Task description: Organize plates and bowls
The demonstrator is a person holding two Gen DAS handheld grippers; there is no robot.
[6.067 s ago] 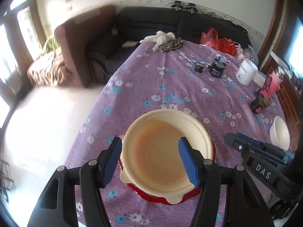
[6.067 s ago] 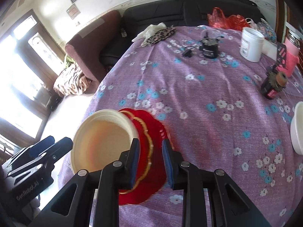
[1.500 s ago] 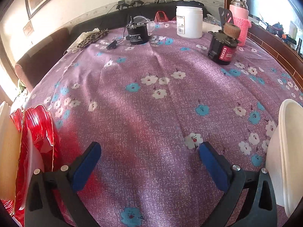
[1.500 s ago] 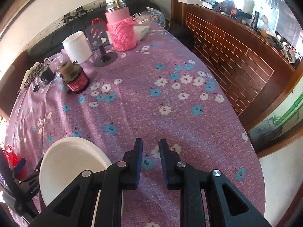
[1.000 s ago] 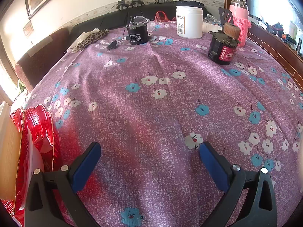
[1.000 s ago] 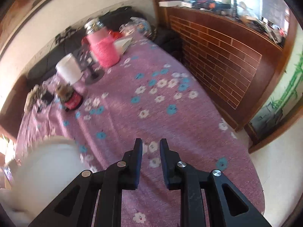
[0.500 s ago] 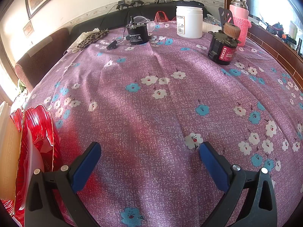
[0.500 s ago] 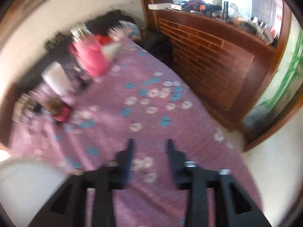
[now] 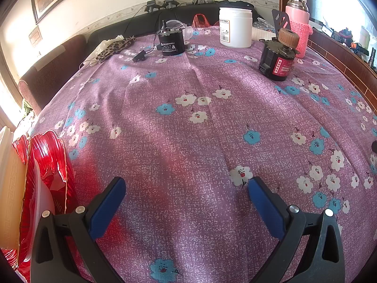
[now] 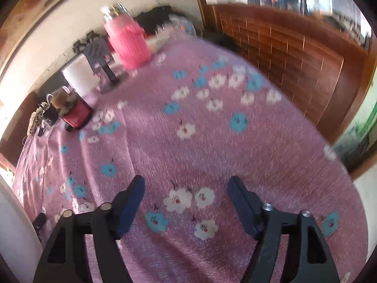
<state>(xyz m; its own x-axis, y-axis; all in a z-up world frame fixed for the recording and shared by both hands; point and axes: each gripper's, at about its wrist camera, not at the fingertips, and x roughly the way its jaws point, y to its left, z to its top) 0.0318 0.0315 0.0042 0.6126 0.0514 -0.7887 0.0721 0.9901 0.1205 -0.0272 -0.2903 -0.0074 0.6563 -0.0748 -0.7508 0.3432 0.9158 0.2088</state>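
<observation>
Left wrist view. At the far left edge of the frame a cream bowl (image 9: pixel 9 202) stands on edge against a stack of red plates (image 9: pixel 50 165), which reach down to the lower left corner. They sit on a purple flowered tablecloth (image 9: pixel 188 122) filling most of the frame. The left gripper (image 9: pixel 186 189) occupies the bottom centre, its blue-padded jaws wide apart with only cloth between them. At upper centre stands a black cylinder (image 9: pixel 170 43); to its right a white jar (image 9: pixel 235 27); then a black and red motor-like object (image 9: pixel 278 59); at upper right a pink bottle (image 9: pixel 297 21).

Right wrist view, blurred. A white curved surface (image 10: pixel 16 231) fills the lower left edge; what it is cannot be told. The pink bottle (image 10: pixel 127 40) stands at upper left of centre. The right gripper (image 10: pixel 185 194) sits at bottom centre above bare cloth, its jaws opening, already well apart, with nothing between them. A brown wooden panelled wall (image 10: pixel 294 59) occupies the upper right.
</observation>
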